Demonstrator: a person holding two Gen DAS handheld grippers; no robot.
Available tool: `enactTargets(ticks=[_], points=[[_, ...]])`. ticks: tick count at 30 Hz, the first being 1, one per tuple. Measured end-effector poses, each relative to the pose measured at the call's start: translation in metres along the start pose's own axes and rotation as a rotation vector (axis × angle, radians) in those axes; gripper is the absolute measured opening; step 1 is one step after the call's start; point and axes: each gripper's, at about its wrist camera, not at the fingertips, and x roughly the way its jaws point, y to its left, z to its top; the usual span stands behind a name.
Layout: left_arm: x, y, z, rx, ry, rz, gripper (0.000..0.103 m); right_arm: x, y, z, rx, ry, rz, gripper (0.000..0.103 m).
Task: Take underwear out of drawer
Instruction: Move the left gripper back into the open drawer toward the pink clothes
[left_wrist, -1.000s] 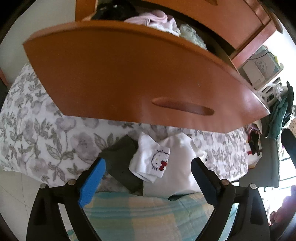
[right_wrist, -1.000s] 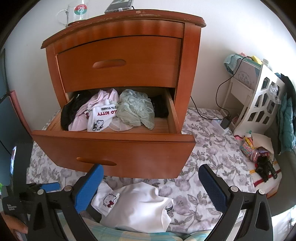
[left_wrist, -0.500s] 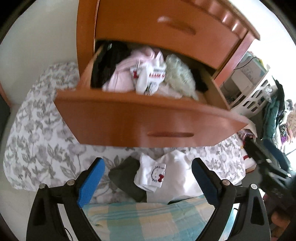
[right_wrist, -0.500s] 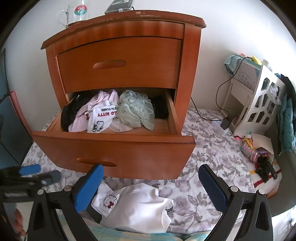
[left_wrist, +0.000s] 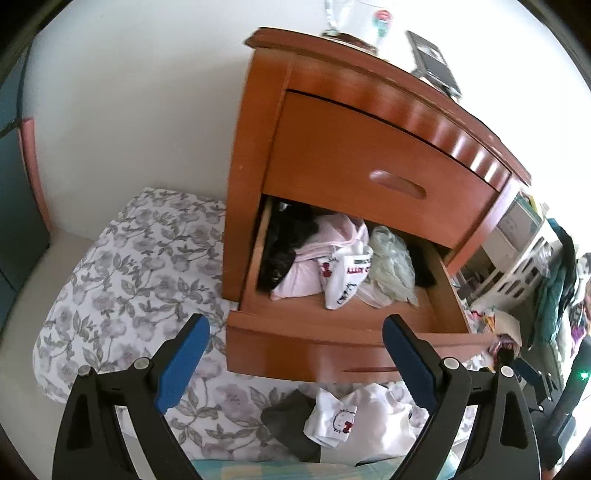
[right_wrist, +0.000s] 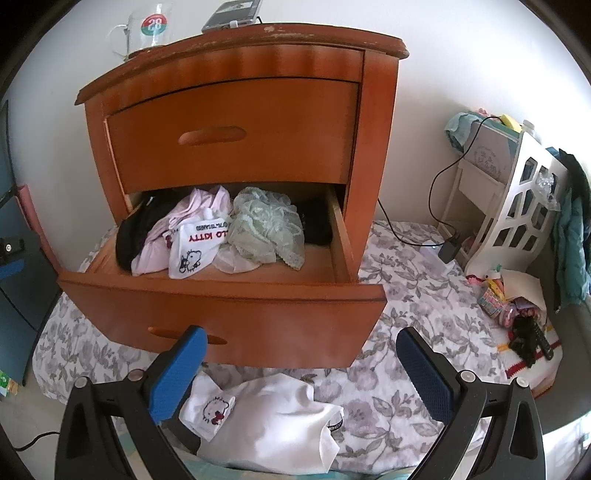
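Now my left gripper (left_wrist: 291, 363) views the nightstand (left_wrist: 369, 147) from higher and farther left than a second ago: then the drawer front filled its view, and now the whole drawer (left_wrist: 343, 325) interior, the shut upper drawer (left_wrist: 369, 177) and the top are visible. My right gripper (right_wrist: 301, 369) has kept its view unchanged; the other gripper, visible at its left edge a second ago, has left that spot. Both grippers are spread wide and hold nothing; neither touches the drawer or any cloth. The drawer stands pulled out over the floral sheet (right_wrist: 406, 314). Inside it, from left to right in the right view: a black garment (right_wrist: 136, 232), a pink garment (right_wrist: 192, 206), white printed underwear (right_wrist: 195, 247) lying on the pink one, pale green lace underwear (right_wrist: 264, 225), and another dark item (right_wrist: 317, 225) against the right wall. On the sheet in front of the drawer, between and below my right gripper's fingers, lie a small white piece with a cartoon print (right_wrist: 210, 410) on top of a larger white garment (right_wrist: 280, 417); the left view also shows a dark grey cloth (left_wrist: 291, 424) beside them. A glass mug (right_wrist: 147, 29) and a phone (right_wrist: 232, 13) rest on the nightstand top.
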Motion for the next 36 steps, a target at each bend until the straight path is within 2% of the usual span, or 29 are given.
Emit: enactTargets(ticks=[4, 11, 19, 36], points=[[0.006, 0.007, 0.004, -0.013, 0.015, -0.005, 0.095, 0.004, -0.001, 0.005, -0.001, -0.002, -0.005, 0.103], [0.026, 0.002, 0.019, 0.031, 0.035, -0.041, 0.095, 0.018, -0.005, 0.016, 0.002, -0.005, -0.017, 0.103], [0.073, -0.009, 0.049, 0.055, 0.139, -0.009, 0.095, 0.033, -0.005, 0.030, -0.010, -0.012, -0.018, 0.103], [0.165, -0.067, 0.077, 0.282, 0.269, 0.031, 0.088, 0.065, -0.003, 0.039, -0.025, 0.012, 0.020, 0.103]])
